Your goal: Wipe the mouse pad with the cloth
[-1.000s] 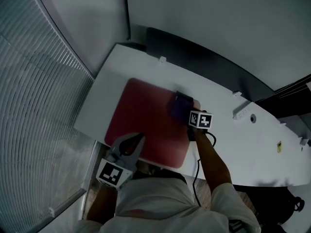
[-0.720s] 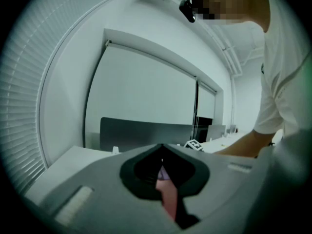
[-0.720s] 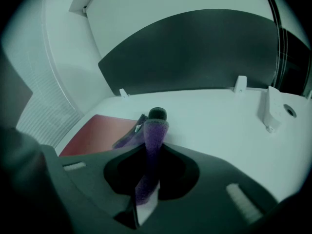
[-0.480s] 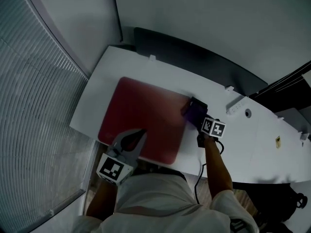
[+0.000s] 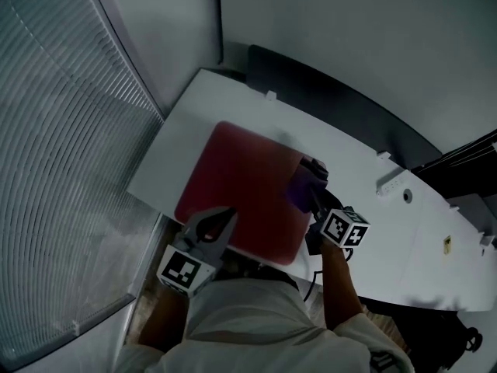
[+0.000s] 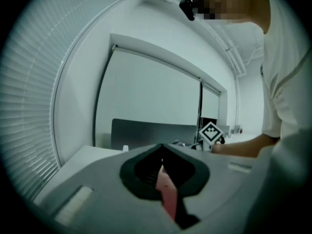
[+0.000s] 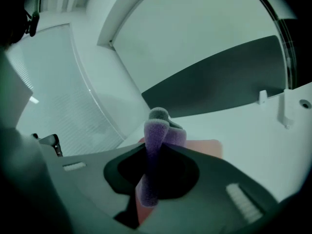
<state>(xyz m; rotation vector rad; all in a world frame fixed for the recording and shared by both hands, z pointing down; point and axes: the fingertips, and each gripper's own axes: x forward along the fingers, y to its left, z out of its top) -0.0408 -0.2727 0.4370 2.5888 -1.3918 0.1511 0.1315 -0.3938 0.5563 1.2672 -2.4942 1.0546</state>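
Two grippers are at work on the red mouse pad [image 5: 242, 183], which lies flat on the white worktop [image 5: 392, 243] with its near edge close to the worktop's front. The right gripper [image 5: 313, 199] has its jaws clenched on a folded purple cloth [image 5: 303, 185], and the wad stands up between them over the pad's far right part. The left gripper [image 5: 225, 216] rests at the pad's near left edge with its jaws drawn together. In the left gripper view a thin red sliver [image 6: 166, 191] shows in the slit between them. To wipe well, I judge the right gripper should press the cloth's broad fold flat to the surface, not its tip. Overlapping passes across the pad should then reach the corners. The left gripper should bear down all the while so the pad does not slide or ruck. I cannot tell whether the left jaws nip the pad's edge or merely press on it. The cloth's contact with the pad is hidden under the wad and the gripper. The pad's near right corner is covered by the person's forearm. The dim pictures show no dirt or streaks, so the part already clean cannot be judged.
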